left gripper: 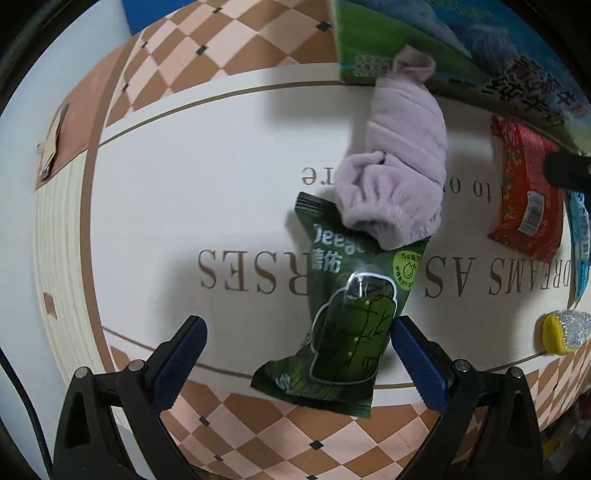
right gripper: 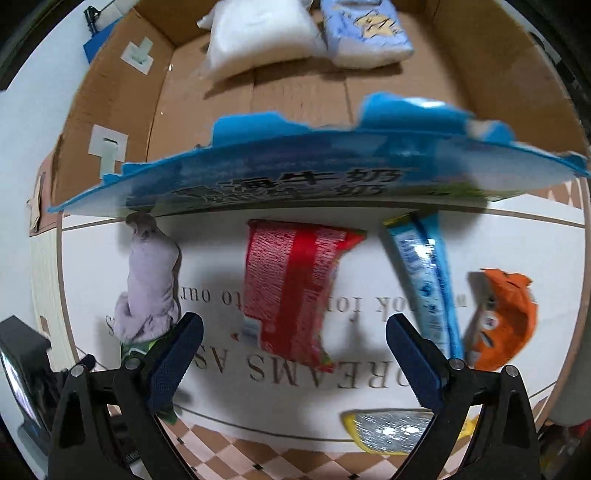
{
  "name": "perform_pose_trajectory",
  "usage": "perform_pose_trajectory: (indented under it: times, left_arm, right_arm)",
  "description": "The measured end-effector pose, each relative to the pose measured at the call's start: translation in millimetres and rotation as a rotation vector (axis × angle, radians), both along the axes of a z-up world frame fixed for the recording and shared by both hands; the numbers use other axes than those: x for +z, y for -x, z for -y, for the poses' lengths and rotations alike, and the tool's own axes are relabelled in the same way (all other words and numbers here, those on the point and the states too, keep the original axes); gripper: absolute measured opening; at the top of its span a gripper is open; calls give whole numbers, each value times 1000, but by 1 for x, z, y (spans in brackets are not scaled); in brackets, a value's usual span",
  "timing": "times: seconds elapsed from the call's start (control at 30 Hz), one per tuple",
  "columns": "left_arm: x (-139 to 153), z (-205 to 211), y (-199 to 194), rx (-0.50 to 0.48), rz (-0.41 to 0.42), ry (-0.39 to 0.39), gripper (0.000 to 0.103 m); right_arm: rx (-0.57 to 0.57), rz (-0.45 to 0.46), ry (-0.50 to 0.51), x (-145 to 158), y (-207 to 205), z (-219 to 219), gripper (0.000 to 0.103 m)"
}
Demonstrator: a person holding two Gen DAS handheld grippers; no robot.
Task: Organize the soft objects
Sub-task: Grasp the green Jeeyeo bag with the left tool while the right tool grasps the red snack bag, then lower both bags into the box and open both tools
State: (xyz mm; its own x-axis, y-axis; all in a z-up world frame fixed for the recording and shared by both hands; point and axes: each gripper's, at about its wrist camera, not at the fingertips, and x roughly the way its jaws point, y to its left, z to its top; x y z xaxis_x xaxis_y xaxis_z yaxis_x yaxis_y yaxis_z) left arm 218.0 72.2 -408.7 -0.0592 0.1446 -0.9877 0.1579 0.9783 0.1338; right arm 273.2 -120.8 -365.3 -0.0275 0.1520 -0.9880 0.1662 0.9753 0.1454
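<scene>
A green snack packet lies on the white mat, partly under a lilac fleece sock. My left gripper is open and empty, its right finger beside the packet's right edge. My right gripper is open and empty above the lower end of a red packet. Around it lie the lilac sock, a blue wrapper, an orange pouch and a yellow-silver packet. The open cardboard box holds a white soft pack and a light blue pack.
The box's printed blue-green flap hangs low over the mat's far edge; it also shows in the left wrist view. The red packet and yellow-silver packet lie at the right. Checkered tablecloth borders the mat.
</scene>
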Motion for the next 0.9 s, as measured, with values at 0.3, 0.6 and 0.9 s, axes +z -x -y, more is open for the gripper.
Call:
perform_pose_trajectory:
  times: [0.3, 0.6, 0.9]
  left_arm:
    - [-22, 18, 11, -30, -56, 8, 53]
    - [1, 34, 67, 63, 6, 44, 32]
    - [109, 60, 86, 101, 154, 214, 32]
  right_arm:
    - [5, -78, 48, -33, 0, -18, 85]
    - [112, -71, 66, -31, 48, -23, 47]
    - [161, 30, -78, 64, 119, 17, 46]
